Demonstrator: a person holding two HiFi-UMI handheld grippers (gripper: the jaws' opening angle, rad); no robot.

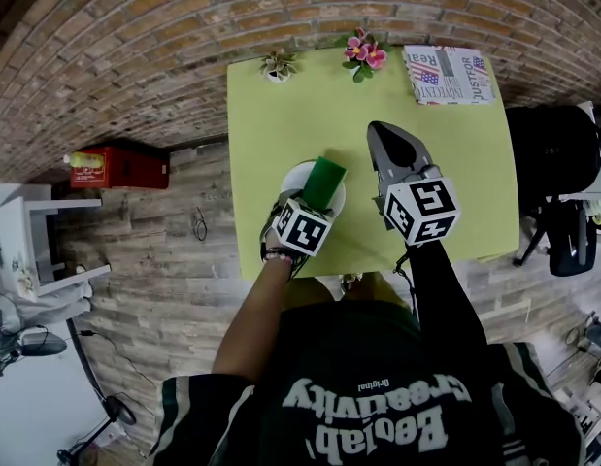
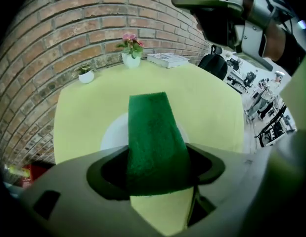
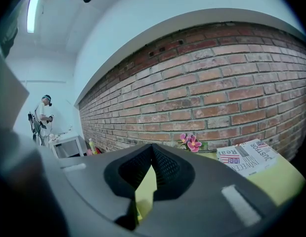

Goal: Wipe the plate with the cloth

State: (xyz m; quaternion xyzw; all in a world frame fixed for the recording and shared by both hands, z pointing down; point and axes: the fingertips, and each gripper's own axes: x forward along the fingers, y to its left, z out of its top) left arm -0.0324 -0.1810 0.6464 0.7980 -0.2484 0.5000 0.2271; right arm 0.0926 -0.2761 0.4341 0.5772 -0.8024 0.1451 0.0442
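Our left gripper [image 1: 315, 202] is clamped on the green cloth [image 1: 326, 181], which reaches just ahead over the white plate [image 1: 298, 175] on the desk [image 1: 281, 115]. We judge the wiping is at hand, and the next move is to press down and sweep across. To its right, our right gripper [image 1: 389, 142] is closed on nothing.

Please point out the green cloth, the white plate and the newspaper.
green cloth [image 2: 153, 142], left gripper view, its middle
white plate [image 2: 114, 135], left gripper view, bare left part
newspaper [image 1: 450, 74], head view, its centre

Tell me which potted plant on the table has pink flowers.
The white-potted plant nearer the folded newspaper; the other plant, at the far-left corner, shows only green leaves.
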